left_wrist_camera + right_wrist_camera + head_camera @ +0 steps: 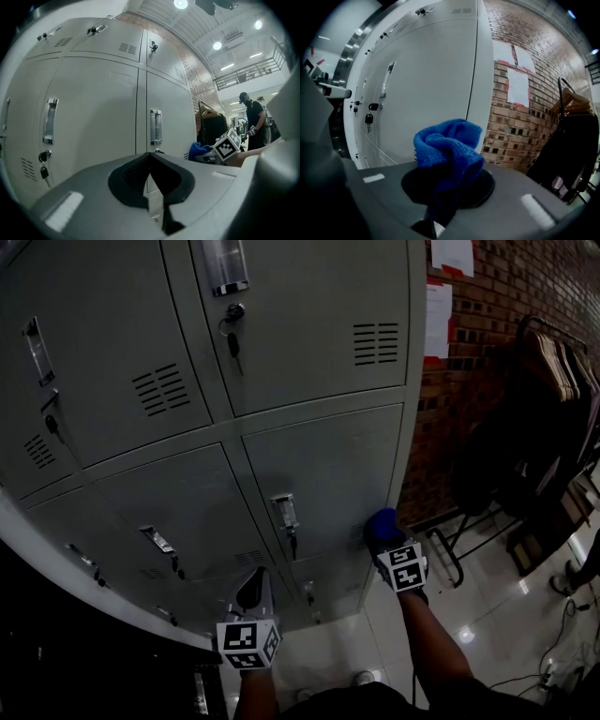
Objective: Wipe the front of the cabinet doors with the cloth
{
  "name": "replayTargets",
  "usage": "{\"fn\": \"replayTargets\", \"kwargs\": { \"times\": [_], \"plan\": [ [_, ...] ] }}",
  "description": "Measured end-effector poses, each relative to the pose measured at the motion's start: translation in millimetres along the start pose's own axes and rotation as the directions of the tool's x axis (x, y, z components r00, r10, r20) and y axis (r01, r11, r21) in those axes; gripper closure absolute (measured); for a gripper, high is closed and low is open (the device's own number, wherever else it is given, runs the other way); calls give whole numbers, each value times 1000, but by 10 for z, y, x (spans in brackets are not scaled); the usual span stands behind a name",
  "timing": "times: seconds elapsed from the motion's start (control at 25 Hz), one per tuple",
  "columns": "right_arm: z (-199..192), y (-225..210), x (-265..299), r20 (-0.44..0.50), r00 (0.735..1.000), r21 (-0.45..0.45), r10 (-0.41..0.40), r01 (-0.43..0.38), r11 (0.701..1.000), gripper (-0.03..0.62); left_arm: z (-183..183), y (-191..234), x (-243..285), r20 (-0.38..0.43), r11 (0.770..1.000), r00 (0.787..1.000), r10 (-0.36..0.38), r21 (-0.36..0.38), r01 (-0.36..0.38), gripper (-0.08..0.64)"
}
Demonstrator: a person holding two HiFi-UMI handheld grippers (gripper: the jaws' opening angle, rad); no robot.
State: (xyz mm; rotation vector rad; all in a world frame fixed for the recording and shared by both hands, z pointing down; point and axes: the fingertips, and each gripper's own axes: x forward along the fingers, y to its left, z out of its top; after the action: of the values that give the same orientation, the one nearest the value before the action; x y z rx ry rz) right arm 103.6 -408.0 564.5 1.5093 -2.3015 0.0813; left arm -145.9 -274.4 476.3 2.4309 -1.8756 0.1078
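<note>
Right tongs (440, 201) pinching cloth (447, 150) by cabinet (319, 465) edge, left tongs (150, 173) closed

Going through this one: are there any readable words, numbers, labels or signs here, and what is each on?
No text is readable.
Sheets on the brick wall: print too blurred to read.
Label holders on the locker doors: nothing legible.
Marker cubes: square patterns only, no letters.
Cloth: no tag visible.

Handles (284, 510) and keys (232, 339) jut from the cabinet (323, 460) doors. Brick wall (497, 296) and clothes rack (553, 357) block its right side; floor (497, 615) before it lies open.
</note>
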Motion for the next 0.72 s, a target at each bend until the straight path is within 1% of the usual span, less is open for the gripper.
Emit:
{"fn": "replayTargets", "kwargs": {
  "times": [0.16, 0.4, 0.6, 0.72],
  "plan": [
    [42, 143, 24, -6, 1000, -16, 25, -26, 1000, 538, -14, 40, -17, 0, 1000, 1000, 7, -4, -7, 546],
    [138, 521, 82, 1, 996, -46, 84, -84, 995, 538, -10, 77, -50, 6, 1000, 1000, 8, -7, -8, 546],
    [173, 660, 104, 3, 995, -23, 96, -96, 995, 538, -12, 162, -108, 6, 1000, 1000, 24, -8, -24, 546],
    [192, 775, 119, 4, 993, -30, 118, -118, 993, 538, -16, 219, -144, 6, 999, 999, 36, -8, -35, 546]
  ]
}}
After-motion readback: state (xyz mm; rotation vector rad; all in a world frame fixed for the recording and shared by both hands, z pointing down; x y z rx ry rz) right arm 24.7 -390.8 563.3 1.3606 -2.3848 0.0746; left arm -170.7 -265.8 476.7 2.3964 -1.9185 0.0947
